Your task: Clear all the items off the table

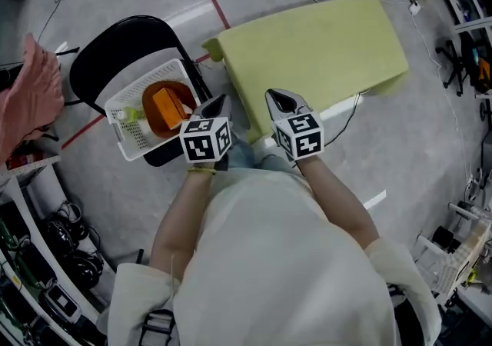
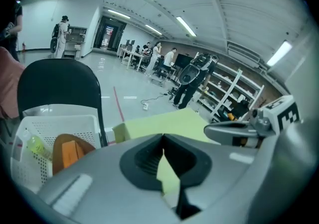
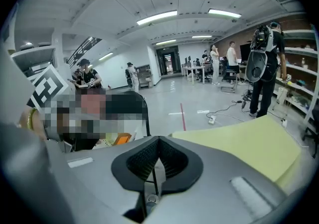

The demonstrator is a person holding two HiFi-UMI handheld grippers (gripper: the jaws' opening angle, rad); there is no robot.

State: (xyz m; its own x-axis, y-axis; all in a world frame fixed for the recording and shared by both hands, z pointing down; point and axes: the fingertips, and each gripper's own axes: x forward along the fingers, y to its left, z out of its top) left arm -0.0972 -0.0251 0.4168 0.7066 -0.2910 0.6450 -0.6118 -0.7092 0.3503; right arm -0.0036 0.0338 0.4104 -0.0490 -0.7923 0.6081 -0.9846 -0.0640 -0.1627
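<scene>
Both my left gripper (image 1: 218, 101) and right gripper (image 1: 278, 97) are closed on nothing, held side by side before the yellow-green table (image 1: 323, 44).

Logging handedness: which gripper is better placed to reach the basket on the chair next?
Probably left: the left gripper sits beside the basket; the right gripper is farther, by the table.

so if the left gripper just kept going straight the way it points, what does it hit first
Most likely the yellow-green table, near its left corner: the left gripper, jaws shut, aims at its top. Depth is unclear.
</scene>
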